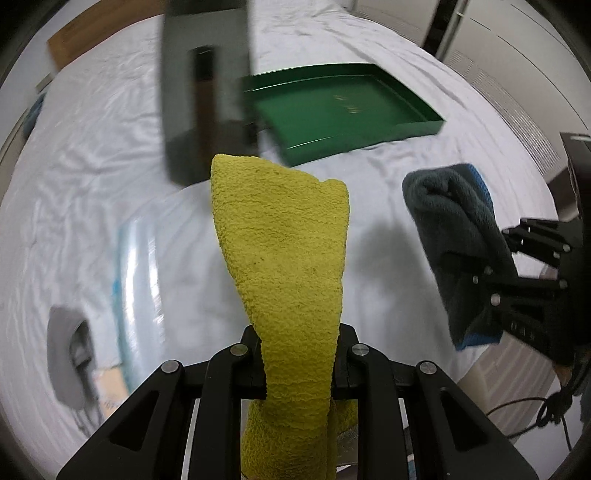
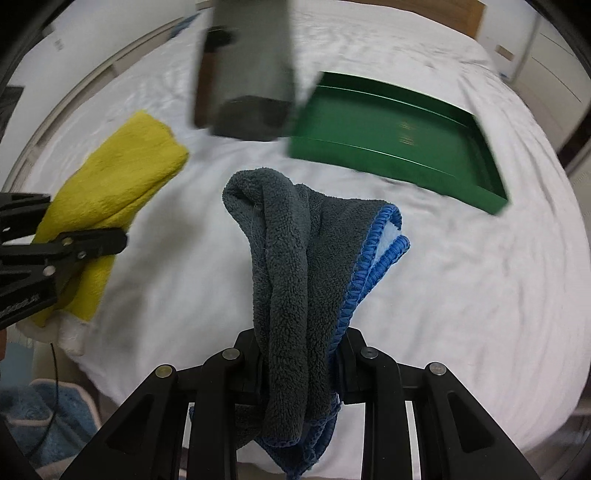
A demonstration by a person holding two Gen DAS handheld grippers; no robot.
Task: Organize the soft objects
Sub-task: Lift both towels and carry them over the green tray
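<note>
In the left wrist view a yellow terry cloth [image 1: 291, 251] hangs pinched in my left gripper [image 1: 299, 354], which is shut on it above the white bed sheet [image 1: 92, 192]. A grey cloth with blue edging [image 2: 284, 266] is clamped the same way in my right gripper [image 2: 299, 354]. Each view catches the other hand: the grey cloth [image 1: 450, 236] in the right gripper [image 1: 495, 258] at the right, the yellow cloth [image 2: 118, 184] in the left gripper [image 2: 62, 225] at the left. A green tray [image 1: 369, 142] [image 2: 388, 162] with nothing in it lies on the bed ahead.
A tall grey box [image 1: 207, 92] [image 2: 251, 74] stands just left of the tray, blurred. A clear plastic bag [image 1: 136, 277] and a grey object [image 1: 70, 358] lie near the bed's left edge. A wooden headboard [image 1: 92, 33] is behind. A blue rug [image 2: 44, 417] lies on the floor.
</note>
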